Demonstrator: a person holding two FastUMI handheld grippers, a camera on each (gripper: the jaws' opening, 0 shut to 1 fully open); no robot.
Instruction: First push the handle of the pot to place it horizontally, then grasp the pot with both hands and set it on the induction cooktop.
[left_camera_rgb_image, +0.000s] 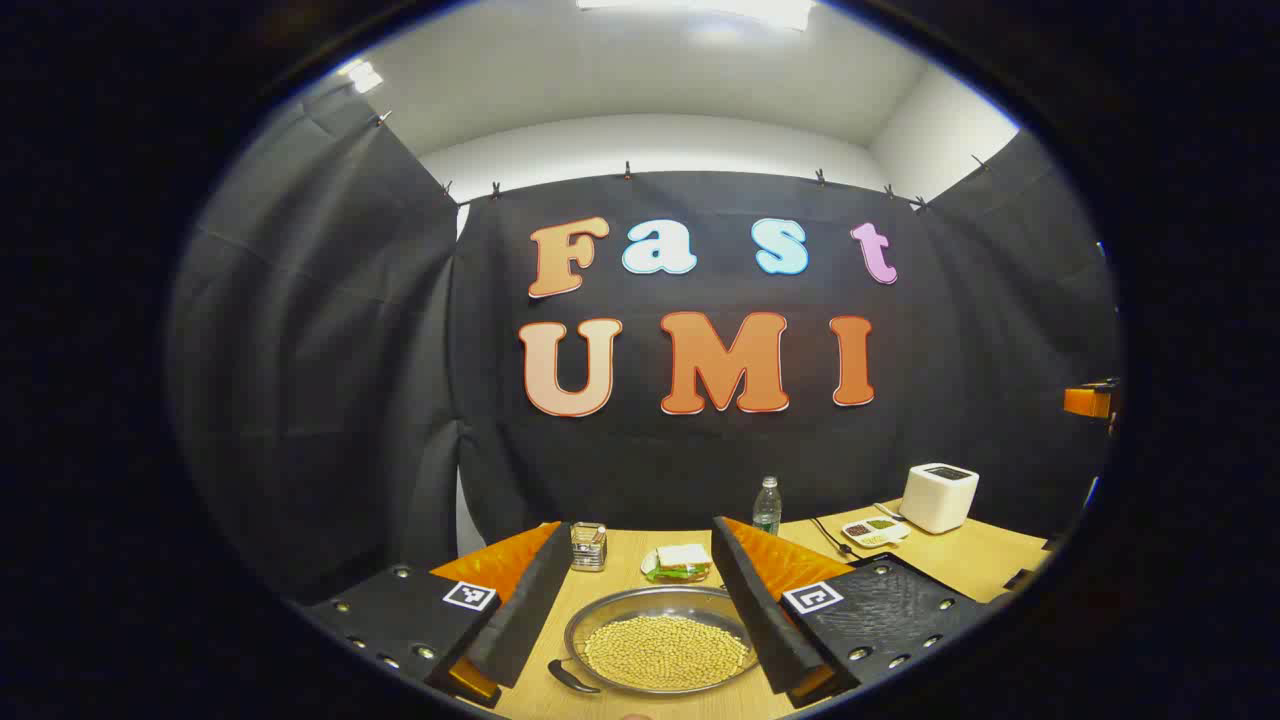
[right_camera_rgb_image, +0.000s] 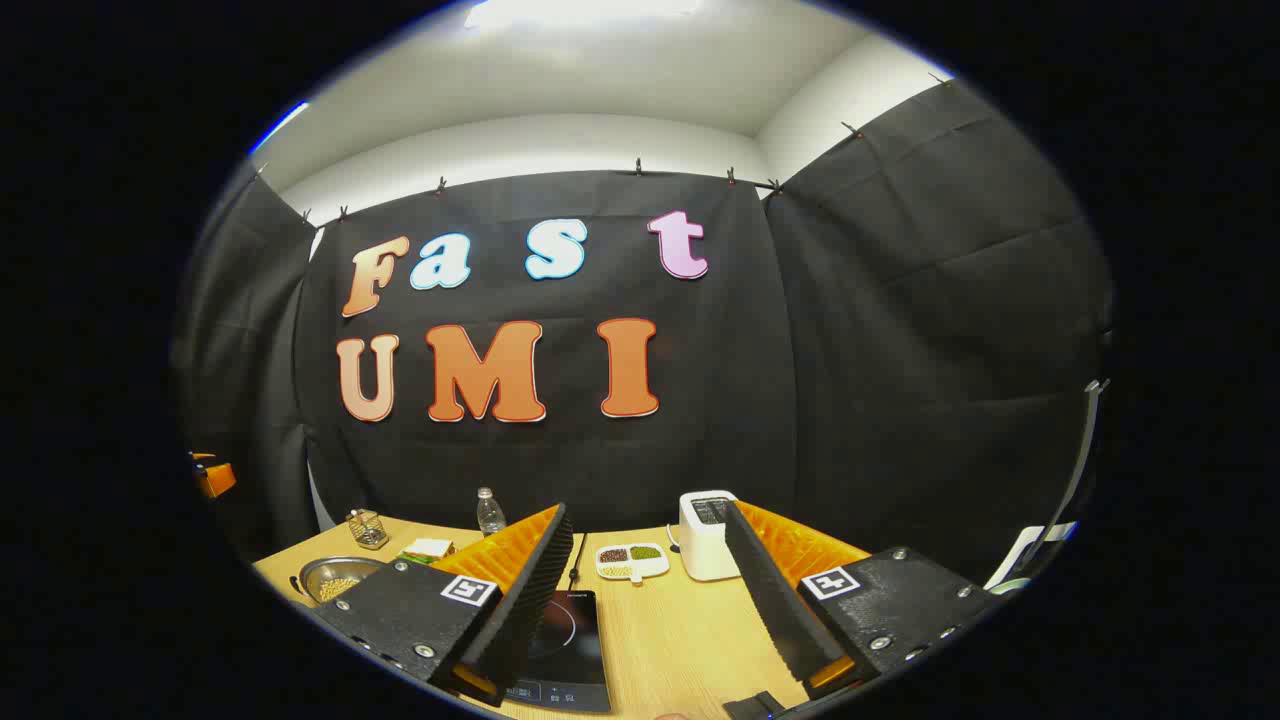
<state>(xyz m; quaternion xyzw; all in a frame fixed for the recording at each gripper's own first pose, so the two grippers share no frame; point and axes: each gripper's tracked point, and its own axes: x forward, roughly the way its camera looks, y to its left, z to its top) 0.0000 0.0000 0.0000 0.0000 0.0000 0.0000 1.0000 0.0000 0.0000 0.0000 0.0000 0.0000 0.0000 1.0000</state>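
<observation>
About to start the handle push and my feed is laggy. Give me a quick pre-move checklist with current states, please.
1. Left gripper open, nothing held: ok.
2. Right gripper open, nothing held: ok.
3. Pot framed between the left gripper's fingers, holding yellow beans: ok.
4. Pot handle at the pot's near-left, angled toward the camera; already horizontal: cannot tell.
5. Induction cooktop surface bare, ready for the pot: ok.
6. Sandwich plate and small holder stand just behind the pot; apart from it, but clearance for the push: cannot tell.
</observation>
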